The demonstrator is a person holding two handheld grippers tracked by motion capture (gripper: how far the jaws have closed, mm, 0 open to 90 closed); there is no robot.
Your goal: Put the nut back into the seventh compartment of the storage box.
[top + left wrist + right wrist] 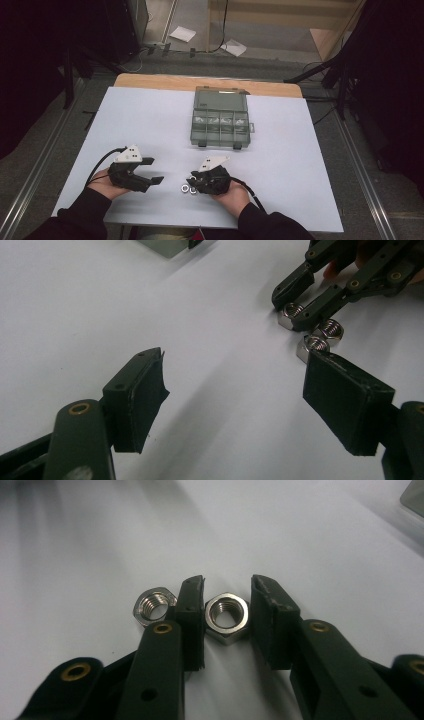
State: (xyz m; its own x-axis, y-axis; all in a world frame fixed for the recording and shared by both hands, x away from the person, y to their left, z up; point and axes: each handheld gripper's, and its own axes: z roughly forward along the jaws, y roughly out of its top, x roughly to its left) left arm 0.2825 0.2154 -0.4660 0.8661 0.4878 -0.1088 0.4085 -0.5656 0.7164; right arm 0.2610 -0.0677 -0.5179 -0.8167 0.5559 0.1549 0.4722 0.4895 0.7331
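While I watch from the remote station, this is how things stand.

Right tongs: I see my right gripper (192,181) low over the white table (150,120), near its front edge. In the right gripper view its jaws stand on either side of a nut (226,616). The left pad looks to touch the nut's side; a thin gap shows by the right pad, so I can't call it gripped.

Nut between the jaws: it lies flat on the table, hole facing up, squarely between the two black pads.

Second nut: another nut (154,606) lies just outside the left jaw of that view, close against it, also flat.

Third nut: the left gripper view shows three nuts clustered together; the nearest one (311,345) sits just beyond the tip of the left gripper's own jaw.

Left tongs: my left gripper (156,171) is held left of the nuts, jaws pointing toward them. Its jaws stand wide open with bare table between the pads; they hold nothing.

Hands: one hand wraps each gripper from below, with dark sleeves at the bottom of the high view.

Box: a grey compartment box (220,125) sits further back at the table's middle, lid open, well apart from the nuts. I can't tell what its compartments hold.
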